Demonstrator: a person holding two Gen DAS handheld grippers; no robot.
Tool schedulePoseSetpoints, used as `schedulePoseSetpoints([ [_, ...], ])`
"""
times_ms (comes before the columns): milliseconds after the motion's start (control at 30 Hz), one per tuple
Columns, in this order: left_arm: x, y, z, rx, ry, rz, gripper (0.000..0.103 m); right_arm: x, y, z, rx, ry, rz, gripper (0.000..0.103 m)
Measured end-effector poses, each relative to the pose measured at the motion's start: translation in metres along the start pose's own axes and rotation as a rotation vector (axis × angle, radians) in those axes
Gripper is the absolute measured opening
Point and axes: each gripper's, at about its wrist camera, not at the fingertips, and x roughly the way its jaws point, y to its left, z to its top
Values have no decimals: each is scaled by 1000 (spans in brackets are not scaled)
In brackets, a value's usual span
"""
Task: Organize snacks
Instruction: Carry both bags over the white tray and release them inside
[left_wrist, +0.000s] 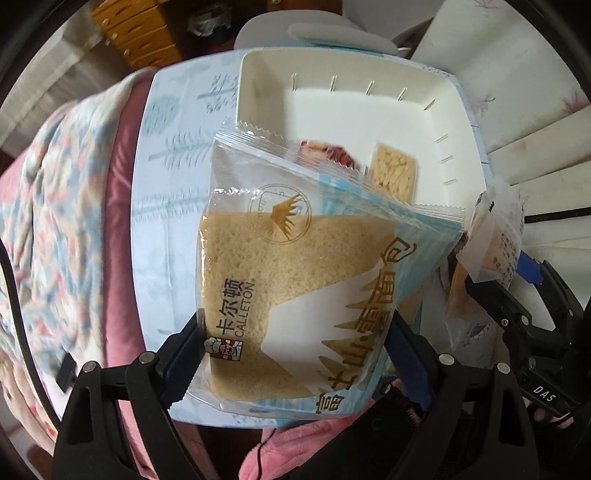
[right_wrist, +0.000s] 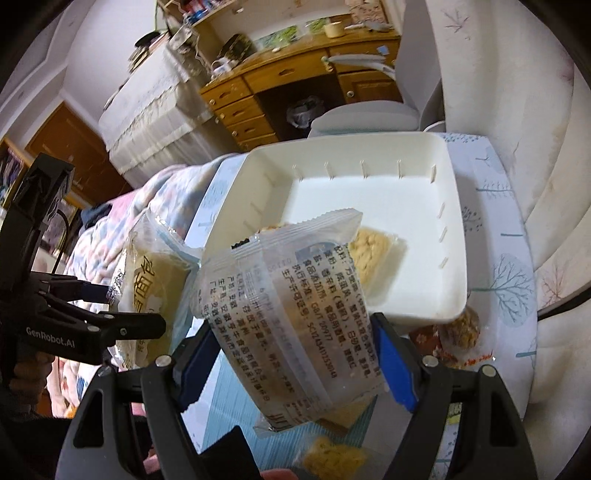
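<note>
Carry step — left claw clamps the bread packet, right claw clamps a clear snack packet, both above the worktop. White bin at twelve o'clock holds two snacks. Next — lower over bin, release.

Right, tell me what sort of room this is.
Most likely a bedroom at home. A floral quilt lies beside the small table with the white snack tray, and a cluttered wooden desk with drawers stands against the far wall.
</note>
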Motion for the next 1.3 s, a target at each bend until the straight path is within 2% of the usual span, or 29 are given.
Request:
schedulePoseSetpoints([
  [267,-6,-5,45,69,-51,-19,90,1,-5,29,44,-62,-39,80],
  [433,-3,-6,66,78,-84,-46,89,4,-9,43,63,-92,-62,80],
  [533,4,-4,76,73,-98,-76,89,9,-14,48,78,-100,-73,80],
  [667,8,-1,86,54,-147,-163,89,16,-19,52,99,-104,-78,81],
  [767,3,0,90,37,-211,-211,89,20,-24,55,117,-105,-81,82],
  [867,1,-1,93,30,-253,-227,89,23,-28,56,140,-104,-93,83],
  [1300,0,-4,76,10,-245,-222,89,6,-38,52,168,-152,-68,87],
])
